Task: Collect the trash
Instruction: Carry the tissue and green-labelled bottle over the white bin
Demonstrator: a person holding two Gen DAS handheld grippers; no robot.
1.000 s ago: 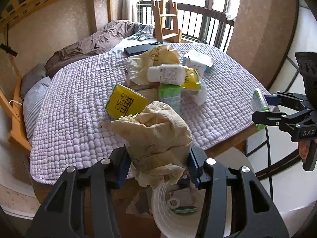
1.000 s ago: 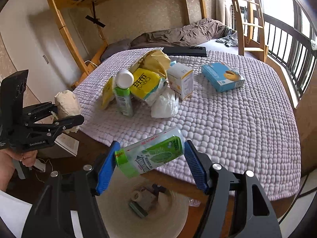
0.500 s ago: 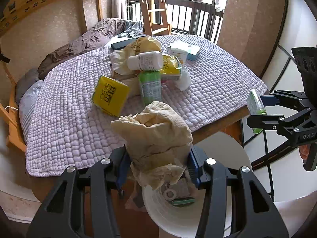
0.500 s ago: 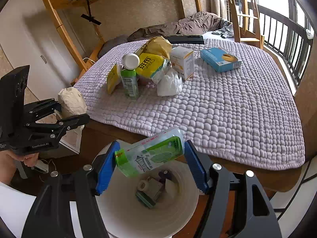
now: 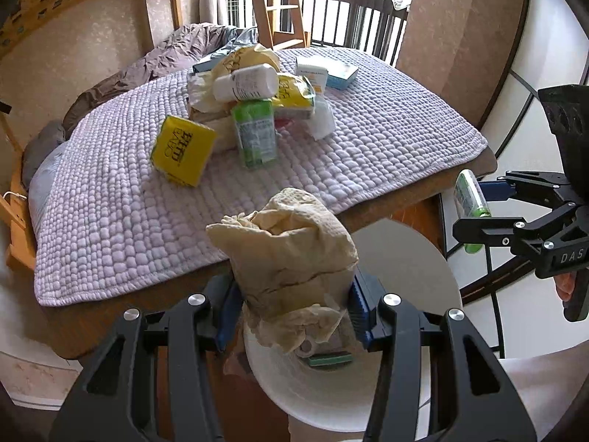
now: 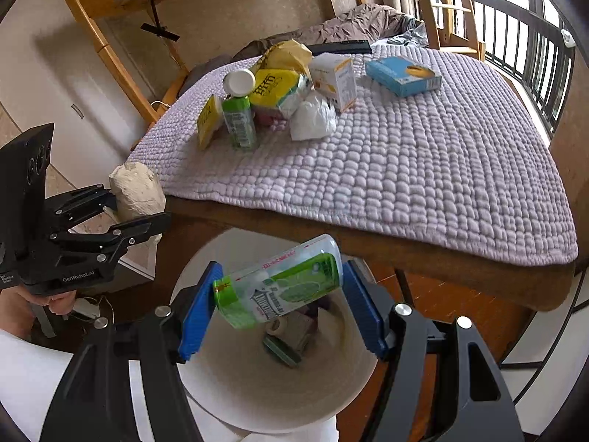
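My left gripper (image 5: 294,313) is shut on a crumpled beige paper wad (image 5: 291,254), held over the near rim of a white trash bin (image 5: 416,261). In the right wrist view the same wad (image 6: 137,190) shows in the left gripper (image 6: 140,206) at the left. My right gripper (image 6: 279,302) is shut on a green and white plastic pack (image 6: 283,283), tilted, straight above the bin (image 6: 257,397). That pack (image 5: 470,204) also appears at the right of the left wrist view. Some trash (image 6: 291,335) lies on the bin's bottom.
A bed with a lilac quilt (image 6: 423,169) stands behind the bin. On it lie a green bottle (image 6: 240,122), a white-capped bottle (image 5: 247,81), yellow packs (image 5: 183,151), a white bag (image 6: 313,118), a white box (image 6: 335,80) and a blue box (image 6: 403,75). A railing (image 6: 533,51) runs at the right.
Both grippers have moved away from the bed and down toward the bin, each keeping its load. The bin now fills more of both views.
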